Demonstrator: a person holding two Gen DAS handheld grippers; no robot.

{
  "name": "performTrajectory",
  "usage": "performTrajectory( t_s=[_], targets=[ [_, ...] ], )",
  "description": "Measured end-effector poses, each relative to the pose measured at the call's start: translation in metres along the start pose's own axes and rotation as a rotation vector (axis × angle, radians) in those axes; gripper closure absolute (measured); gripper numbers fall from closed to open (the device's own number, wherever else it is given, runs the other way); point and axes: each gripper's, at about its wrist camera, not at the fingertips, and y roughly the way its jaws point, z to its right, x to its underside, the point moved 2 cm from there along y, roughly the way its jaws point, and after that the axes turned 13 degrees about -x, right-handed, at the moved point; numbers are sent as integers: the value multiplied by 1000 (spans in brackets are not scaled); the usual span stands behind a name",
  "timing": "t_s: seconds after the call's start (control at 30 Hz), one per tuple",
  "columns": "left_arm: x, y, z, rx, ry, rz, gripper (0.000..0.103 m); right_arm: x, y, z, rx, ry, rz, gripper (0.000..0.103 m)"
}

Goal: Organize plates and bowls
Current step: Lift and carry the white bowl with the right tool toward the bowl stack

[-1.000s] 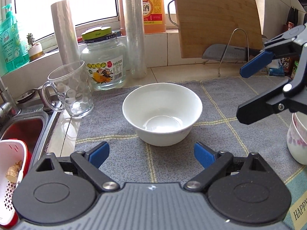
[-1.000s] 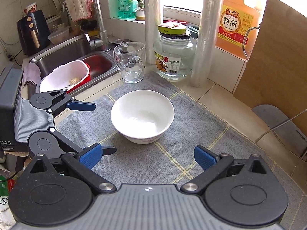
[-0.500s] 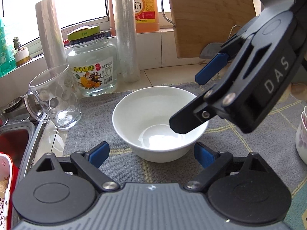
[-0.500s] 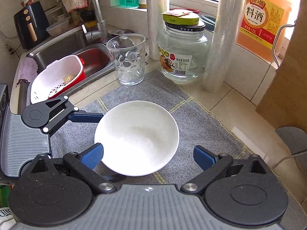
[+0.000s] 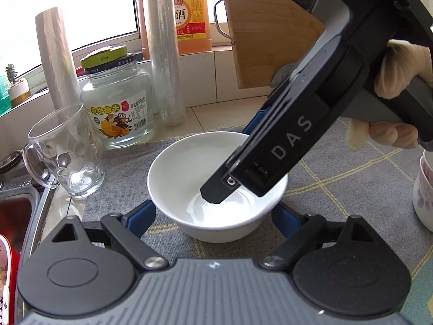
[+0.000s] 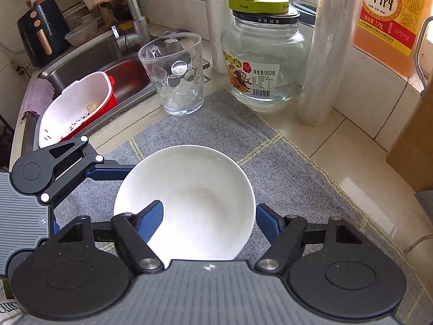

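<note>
— While you held the right gripper [image 6: 208, 218] over the white bowl [image 6: 189, 189], its fingers stood apart, one inside, one outside the rim, not yet clamped.

— And the left gripper [image 5: 213, 212]?

— Also apart, flanking the bowl on the grey mat [image 6: 284, 157]. You were at the grasping step. Next, I think, you needed to close the right one on the rim.

— Beyond?

— The glass mug [image 6: 173, 75] stood near; lift carefully.

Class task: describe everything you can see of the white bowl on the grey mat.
The white bowl is plain, glossy, ceramic-looking, round, upright and empty. It sits on the grey checked mat, near a glass mug. The right claw straddles its rim, one blue finger inside and one outside. The left claw flanks its base; contact unclear.
</note>
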Motion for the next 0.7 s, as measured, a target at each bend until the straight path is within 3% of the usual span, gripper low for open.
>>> performTrajectory(
  t_s=[0.7],
  targets=[
    [-2, -3, -1, 16, 10, -10, 14, 1, -4, -4, -20, 11, 3, 29]
  ],
)
